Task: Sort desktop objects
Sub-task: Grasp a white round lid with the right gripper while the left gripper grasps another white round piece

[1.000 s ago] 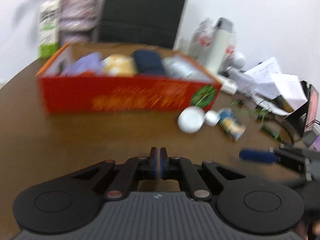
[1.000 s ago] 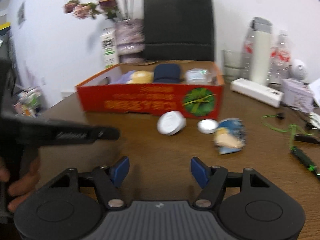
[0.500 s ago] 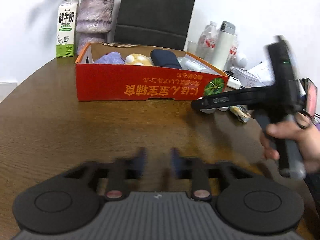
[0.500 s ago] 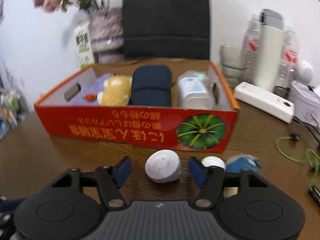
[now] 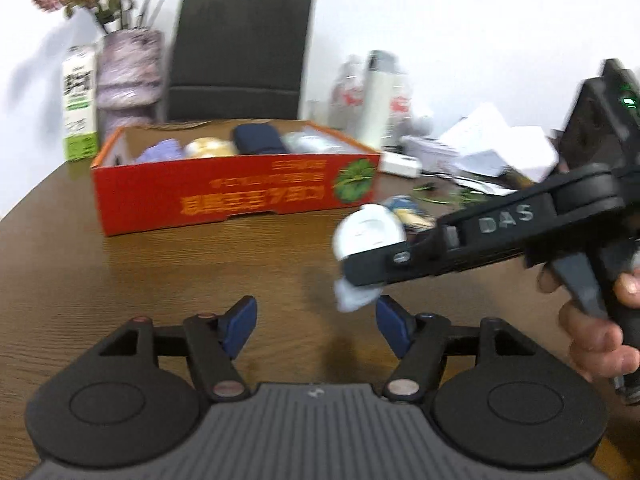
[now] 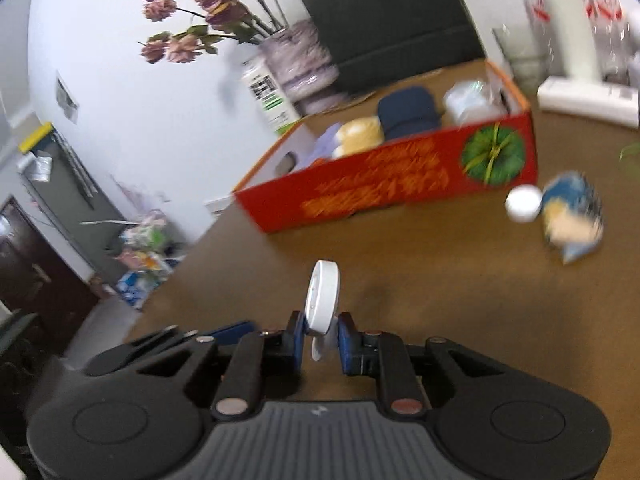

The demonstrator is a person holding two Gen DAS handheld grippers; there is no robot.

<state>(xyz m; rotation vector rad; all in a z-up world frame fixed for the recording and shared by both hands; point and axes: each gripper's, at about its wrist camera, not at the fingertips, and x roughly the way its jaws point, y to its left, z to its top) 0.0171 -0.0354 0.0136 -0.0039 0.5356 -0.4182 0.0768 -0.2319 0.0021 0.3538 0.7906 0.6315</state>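
Observation:
My right gripper [image 6: 322,338] is shut on a white round disc [image 6: 325,298], held on edge above the brown table [image 6: 420,292]. In the left wrist view the same right gripper [image 5: 358,270], in a person's hand [image 5: 600,336], carries the disc [image 5: 368,230] just ahead of my left gripper [image 5: 316,326]. The left jaws are opening with nothing between them. The red cardboard box [image 5: 240,196] [image 6: 400,186] stands beyond, holding a purple item, a yellow plush, a navy pouch and a pale packet. A small white lid [image 6: 524,203] and a blue-and-yellow packet [image 6: 572,216] lie by its right end.
Behind the box stand a vase of dried flowers [image 5: 130,72], a milk carton [image 5: 80,104] and a black bag [image 5: 240,52]. Bottles [image 5: 380,96], a white power strip [image 6: 588,98] and loose papers [image 5: 492,148] crowd the back right. The table edge runs along the left [image 6: 160,280].
The right gripper closed on the white disc, lifted it off the table and swung it left. The left gripper went from shut to open.

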